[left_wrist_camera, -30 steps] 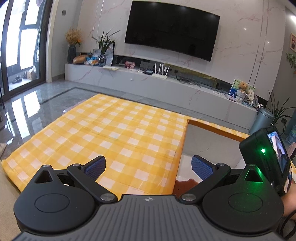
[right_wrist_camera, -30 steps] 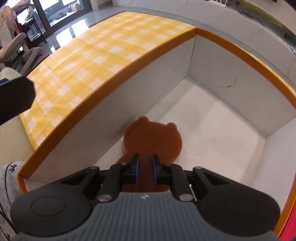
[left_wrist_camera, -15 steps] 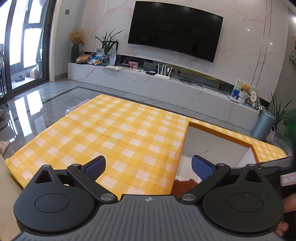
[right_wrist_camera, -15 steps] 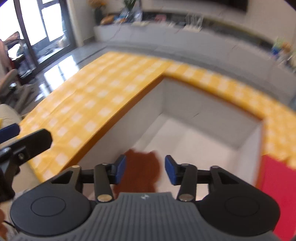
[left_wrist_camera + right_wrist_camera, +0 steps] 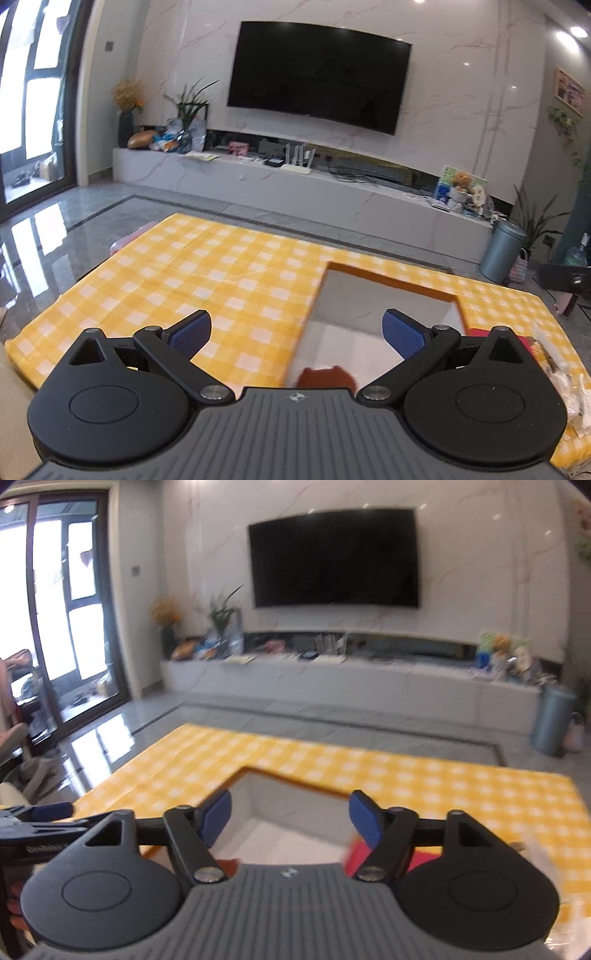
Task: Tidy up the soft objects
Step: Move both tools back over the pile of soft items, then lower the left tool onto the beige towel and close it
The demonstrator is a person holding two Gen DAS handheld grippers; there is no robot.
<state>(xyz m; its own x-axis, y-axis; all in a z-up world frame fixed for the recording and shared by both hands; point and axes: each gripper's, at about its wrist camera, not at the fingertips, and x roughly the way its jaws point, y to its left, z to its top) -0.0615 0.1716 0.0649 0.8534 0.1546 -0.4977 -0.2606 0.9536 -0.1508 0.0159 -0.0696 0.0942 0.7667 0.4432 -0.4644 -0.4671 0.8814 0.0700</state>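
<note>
The left gripper hangs over the yellow checked worktop, its blue fingers spread wide with nothing between them. Past them sits the white box with an orange rim. A brown sponge lies on the box floor at its near end; only its top edge shows above the gripper body. The right gripper has just been opening and stands wide apart, empty, above the same box. This view is blurred. A red thing beside the box is half hidden. At the left edge, part of the other gripper is cut off.
</note>
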